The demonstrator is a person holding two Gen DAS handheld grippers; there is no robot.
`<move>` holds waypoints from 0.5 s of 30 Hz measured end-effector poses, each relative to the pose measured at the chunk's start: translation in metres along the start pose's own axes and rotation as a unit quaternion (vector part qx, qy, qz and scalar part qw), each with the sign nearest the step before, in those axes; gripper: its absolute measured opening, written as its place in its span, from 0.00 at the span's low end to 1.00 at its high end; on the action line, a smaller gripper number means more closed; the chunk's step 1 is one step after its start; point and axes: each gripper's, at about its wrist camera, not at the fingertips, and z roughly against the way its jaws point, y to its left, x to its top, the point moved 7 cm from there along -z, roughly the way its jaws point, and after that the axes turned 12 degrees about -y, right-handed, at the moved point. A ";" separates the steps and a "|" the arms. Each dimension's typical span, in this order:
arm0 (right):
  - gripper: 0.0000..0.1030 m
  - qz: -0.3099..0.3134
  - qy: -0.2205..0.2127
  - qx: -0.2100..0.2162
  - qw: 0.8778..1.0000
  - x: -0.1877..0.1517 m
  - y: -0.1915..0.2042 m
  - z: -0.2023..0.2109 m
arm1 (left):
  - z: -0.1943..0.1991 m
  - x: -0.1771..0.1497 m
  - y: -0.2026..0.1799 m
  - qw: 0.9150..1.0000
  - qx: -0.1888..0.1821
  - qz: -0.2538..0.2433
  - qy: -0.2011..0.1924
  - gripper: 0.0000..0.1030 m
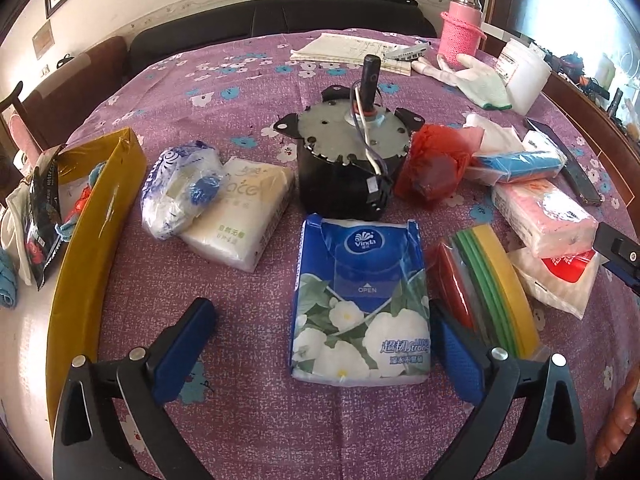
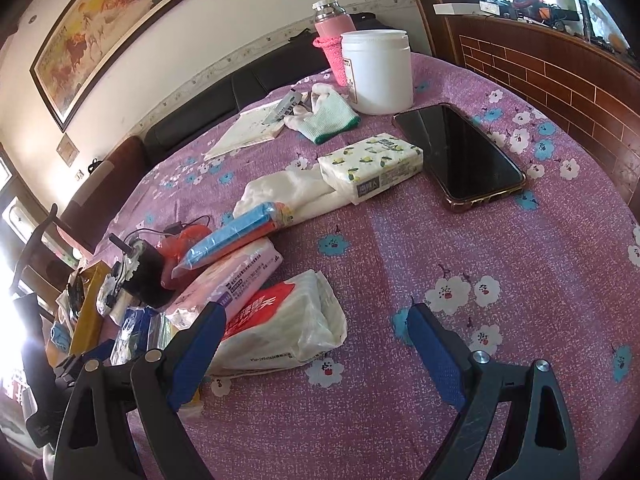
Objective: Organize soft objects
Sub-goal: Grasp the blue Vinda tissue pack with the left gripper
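Partly hidden: the yellow box (image 1: 100, 216) at the table's left edge runs out of the left wrist view, its contents a jumble of a black packet and blue scraps, hard to sort out. Sponge pack (image 1: 492, 292) sits half behind the left gripper's right finger. A sliver of a hand shows at the bottom right edge, cut off.

Left gripper (image 1: 320, 332): fingers spread wide, gripping nothing. Blue Vinda tissue pack (image 1: 360, 300) lies flat on the purple floral tablecloth (image 1: 248, 408), between the two fingers; right finger just beside the pack's right edge, contact unclear; left finger well apart. Black motor (image 1: 344, 160) stands just behind the pack.

Right gripper (image 2: 316, 336): fingers wide apart, holding nothing. Red-and-white tissue pack (image 2: 280, 324) lies partly behind the left finger (image 2: 200, 344), its near corner hidden. Right finger over bare cloth. Phone (image 2: 460, 156) and lemon-print tissue pack (image 2: 372, 164) lie well beyond.
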 end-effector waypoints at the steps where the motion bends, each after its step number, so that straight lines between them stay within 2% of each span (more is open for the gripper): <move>1: 0.91 0.000 0.001 -0.001 1.000 0.000 0.000 -0.001 | 0.000 0.000 0.000 1.000 0.000 0.000 0.000 0.99; 11: 0.91 0.003 0.004 -0.007 1.000 -0.001 -0.002 -0.003 | 0.000 0.000 0.000 1.000 -0.002 0.003 -0.002 0.99; 12: 0.91 0.003 0.004 -0.008 1.000 -0.001 -0.002 -0.004 | 0.002 0.000 0.001 1.000 0.002 0.007 -0.007 0.92; 13: 0.91 0.003 0.004 -0.010 1.000 -0.001 -0.003 -0.004 | 0.004 0.002 0.003 1.000 0.005 0.011 -0.016 0.73; 15: 0.91 0.004 0.002 -0.014 1.000 -0.001 -0.003 -0.004 | 0.011 0.003 0.004 0.999 0.003 0.017 -0.036 0.51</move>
